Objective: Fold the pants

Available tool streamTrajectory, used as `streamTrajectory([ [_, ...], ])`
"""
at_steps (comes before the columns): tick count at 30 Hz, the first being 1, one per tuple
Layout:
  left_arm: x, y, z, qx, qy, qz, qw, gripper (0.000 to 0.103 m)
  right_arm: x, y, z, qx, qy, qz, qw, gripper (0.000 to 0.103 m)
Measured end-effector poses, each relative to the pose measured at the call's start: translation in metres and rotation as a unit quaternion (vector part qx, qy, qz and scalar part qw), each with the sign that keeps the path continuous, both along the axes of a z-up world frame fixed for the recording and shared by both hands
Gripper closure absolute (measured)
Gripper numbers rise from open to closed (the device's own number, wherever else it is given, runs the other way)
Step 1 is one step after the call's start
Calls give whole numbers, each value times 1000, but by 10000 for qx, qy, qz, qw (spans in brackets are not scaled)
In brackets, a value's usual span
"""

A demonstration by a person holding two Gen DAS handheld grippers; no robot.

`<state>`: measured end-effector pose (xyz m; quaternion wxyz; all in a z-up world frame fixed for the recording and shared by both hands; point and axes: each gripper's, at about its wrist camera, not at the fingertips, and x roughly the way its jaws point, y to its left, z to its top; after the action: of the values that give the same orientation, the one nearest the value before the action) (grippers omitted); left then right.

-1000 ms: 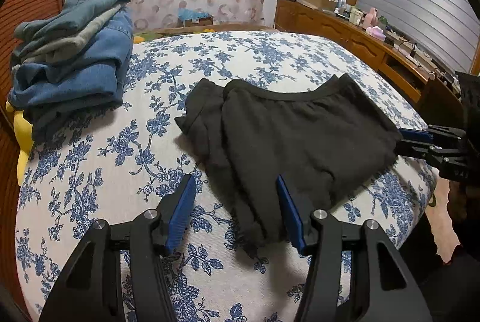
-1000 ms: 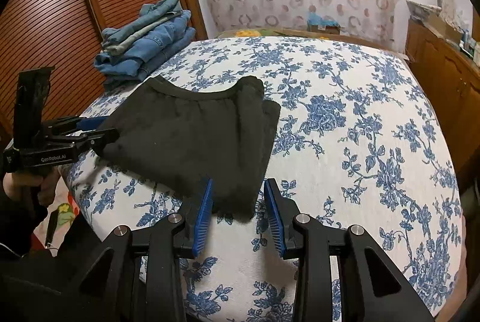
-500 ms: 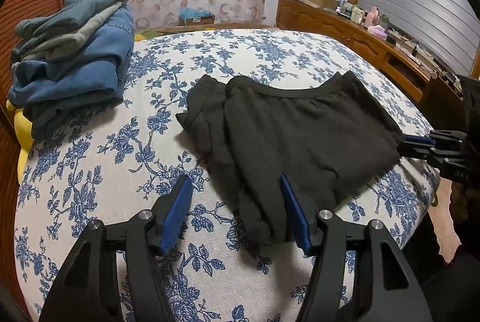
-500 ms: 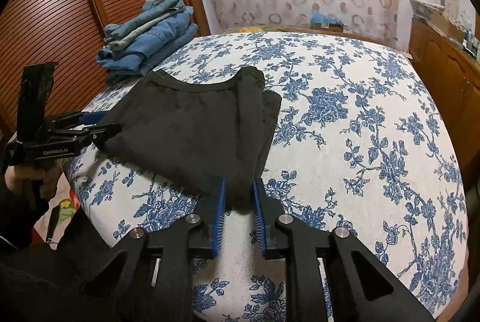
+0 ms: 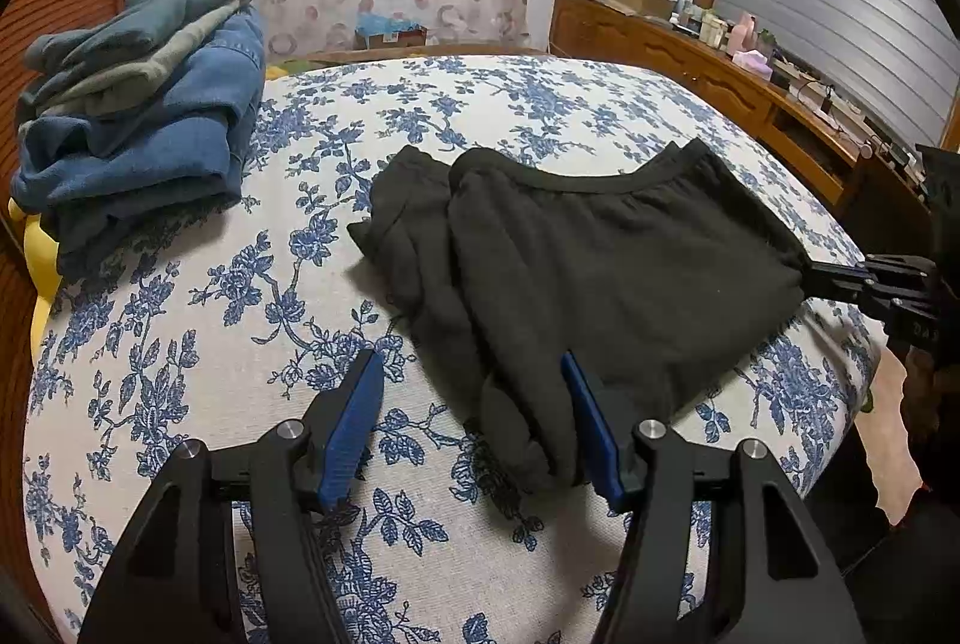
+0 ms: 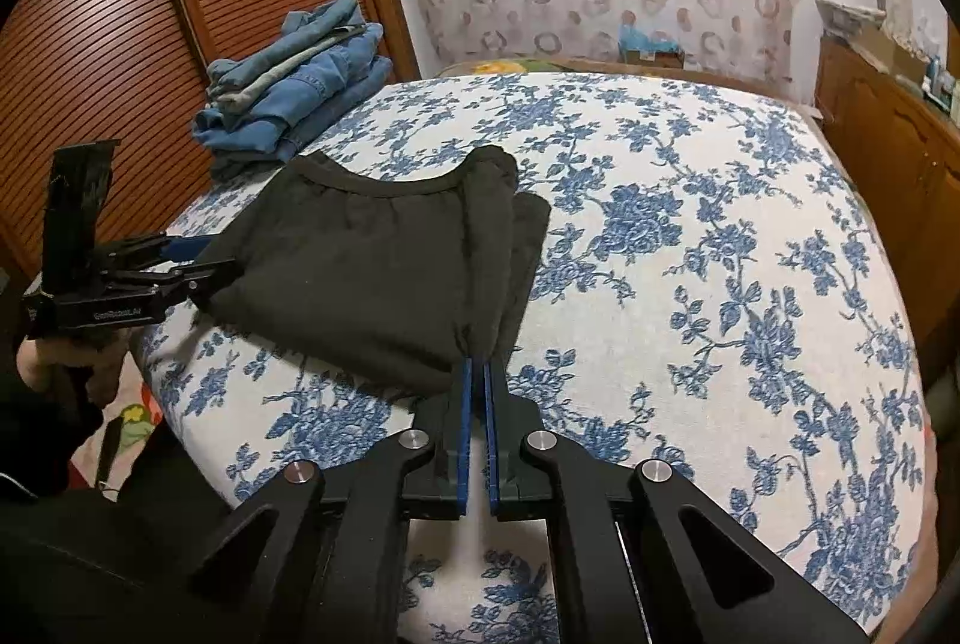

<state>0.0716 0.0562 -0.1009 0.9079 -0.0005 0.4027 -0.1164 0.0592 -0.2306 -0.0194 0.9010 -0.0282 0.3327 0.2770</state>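
Note:
Black folded pants lie on the bed with the blue-flowered cover; they also show in the right wrist view. My left gripper is open, its blue pads either side of the pants' near corner. In the right wrist view the left gripper sits at the pants' left corner. My right gripper is shut on the near corner of the pants. In the left wrist view the right gripper pinches the pants' right corner.
A stack of folded blue jeans sits at the bed's far left, also in the right wrist view. A slatted wooden wardrobe stands behind it. A wooden dresser with clutter runs along the right.
My right gripper closed from open onto the pants' near corner. My left gripper moved slightly forward around the other corner and stayed open.

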Motion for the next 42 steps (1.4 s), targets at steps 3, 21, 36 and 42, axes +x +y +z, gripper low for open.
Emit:
streamTrajectory([
  [3,1,1,-1,55,1,52,10000,32,-1,0,4,-34,-7,-10,10000,100],
  [21,43,-1,11,28,34,81,10000,31,51,29,16,-151,45,-129,9998,61],
  [36,53,3,-3,37,166,140,9998,27,95,57,4,-444,166,-179,9987,60],
  [42,60,5,-2,-99,230,136,9996,27,89,60,0,-577,46,-124,9982,55],
])
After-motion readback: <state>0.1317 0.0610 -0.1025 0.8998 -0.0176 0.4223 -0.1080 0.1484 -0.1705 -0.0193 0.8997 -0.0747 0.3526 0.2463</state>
